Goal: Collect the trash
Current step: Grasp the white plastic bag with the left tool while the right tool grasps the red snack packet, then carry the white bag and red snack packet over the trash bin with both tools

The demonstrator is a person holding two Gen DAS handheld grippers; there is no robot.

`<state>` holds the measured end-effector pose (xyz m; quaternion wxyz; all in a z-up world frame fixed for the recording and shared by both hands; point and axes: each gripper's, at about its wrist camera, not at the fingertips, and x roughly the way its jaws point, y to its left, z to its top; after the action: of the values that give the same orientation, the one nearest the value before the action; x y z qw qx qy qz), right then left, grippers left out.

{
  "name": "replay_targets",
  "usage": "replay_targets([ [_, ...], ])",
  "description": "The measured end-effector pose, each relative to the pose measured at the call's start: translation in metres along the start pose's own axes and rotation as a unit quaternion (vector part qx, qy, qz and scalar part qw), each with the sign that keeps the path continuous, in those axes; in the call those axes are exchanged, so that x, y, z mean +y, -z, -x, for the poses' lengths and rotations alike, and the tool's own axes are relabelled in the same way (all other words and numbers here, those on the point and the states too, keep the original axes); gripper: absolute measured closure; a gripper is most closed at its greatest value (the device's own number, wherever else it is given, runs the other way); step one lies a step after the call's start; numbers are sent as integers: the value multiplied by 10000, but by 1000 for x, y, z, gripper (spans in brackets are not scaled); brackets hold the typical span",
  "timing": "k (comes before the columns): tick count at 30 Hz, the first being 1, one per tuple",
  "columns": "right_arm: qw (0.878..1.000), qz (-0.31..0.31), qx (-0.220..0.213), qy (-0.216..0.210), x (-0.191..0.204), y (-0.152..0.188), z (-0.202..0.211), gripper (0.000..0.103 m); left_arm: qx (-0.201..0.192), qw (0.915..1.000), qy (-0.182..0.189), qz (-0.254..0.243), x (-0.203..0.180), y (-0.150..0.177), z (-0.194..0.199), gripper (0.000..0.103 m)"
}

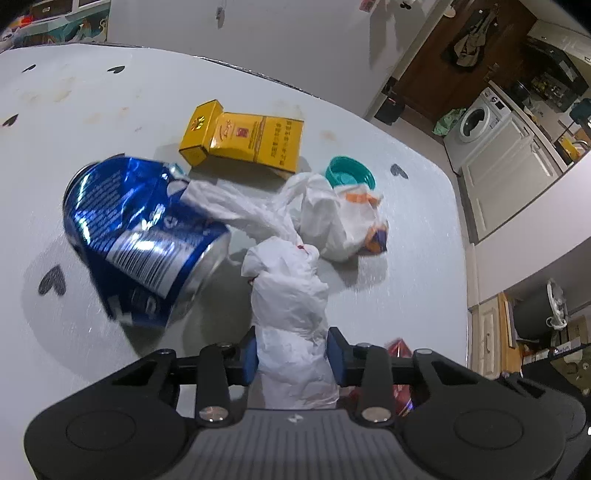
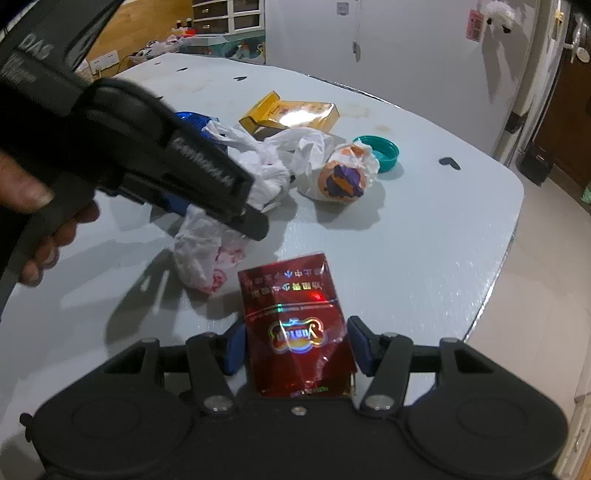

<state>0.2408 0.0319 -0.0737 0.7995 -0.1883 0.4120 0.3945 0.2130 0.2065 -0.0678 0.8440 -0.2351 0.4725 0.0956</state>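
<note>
My left gripper [image 1: 291, 354] is shut on a white plastic bag [image 1: 291, 314] that stretches across the table; the same bag shows in the right wrist view [image 2: 207, 251]. Beside it lie a crushed blue can [image 1: 140, 236], a yellow cigarette box [image 1: 243, 138], a teal lid [image 1: 351, 173] and a bagged orange-purple wrapper [image 1: 376, 236]. My right gripper [image 2: 295, 349] has a red cigarette pack [image 2: 295, 325] between its blue pads [image 2: 360, 345]; small gaps show on both sides. The left gripper's body [image 2: 147, 155] hangs over the trash.
The pale table [image 2: 424, 240] ends at a rounded edge on the right, with floor beyond. A washing machine [image 1: 476, 122] and cabinets stand far right. Drawers and toys [image 2: 221, 33] sit behind the table.
</note>
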Motion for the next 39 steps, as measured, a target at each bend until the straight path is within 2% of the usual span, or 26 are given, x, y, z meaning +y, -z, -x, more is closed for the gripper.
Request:
replay_targets([
  [8,9999,-108,124,39,5,4,6,47,-94,9995,-132,-264,-4,26,18,67],
  [13,9989,-417,212,-25,4,7,15,48,-178,9993,-151,-303,-4,39,34,68],
  [28,9968,-761,-197,177,1,10,59,48,-454,9976,-324,-417,-8,76,84,68],
  [39,9933,-1029,-431,300,2,27,92,48,-727,9950,-465,-503,-19,95,118,68],
])
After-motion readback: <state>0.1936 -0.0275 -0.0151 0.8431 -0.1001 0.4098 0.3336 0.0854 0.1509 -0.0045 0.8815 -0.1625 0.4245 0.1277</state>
